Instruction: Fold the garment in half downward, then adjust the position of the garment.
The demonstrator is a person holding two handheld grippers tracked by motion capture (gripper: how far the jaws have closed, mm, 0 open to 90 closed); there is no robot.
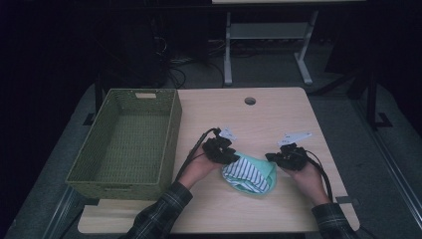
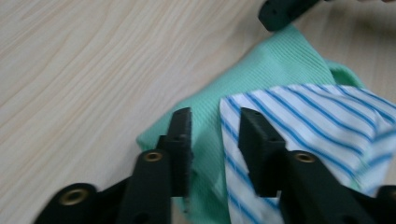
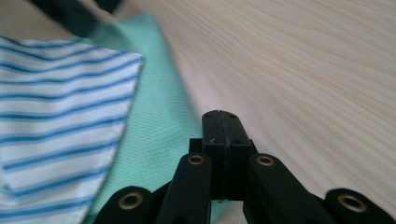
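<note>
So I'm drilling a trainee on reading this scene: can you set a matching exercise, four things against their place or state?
Things:
1. woven basket
2. striped cloth
3. left gripper
4. right gripper

Place or state:
A. jaws apart over the cloth's edge
B. jaws pressed together
C. lies on the green cloth
D. stands on the table's left side

Pairs: 1-D, 2-C, 3-A, 4-B
</note>
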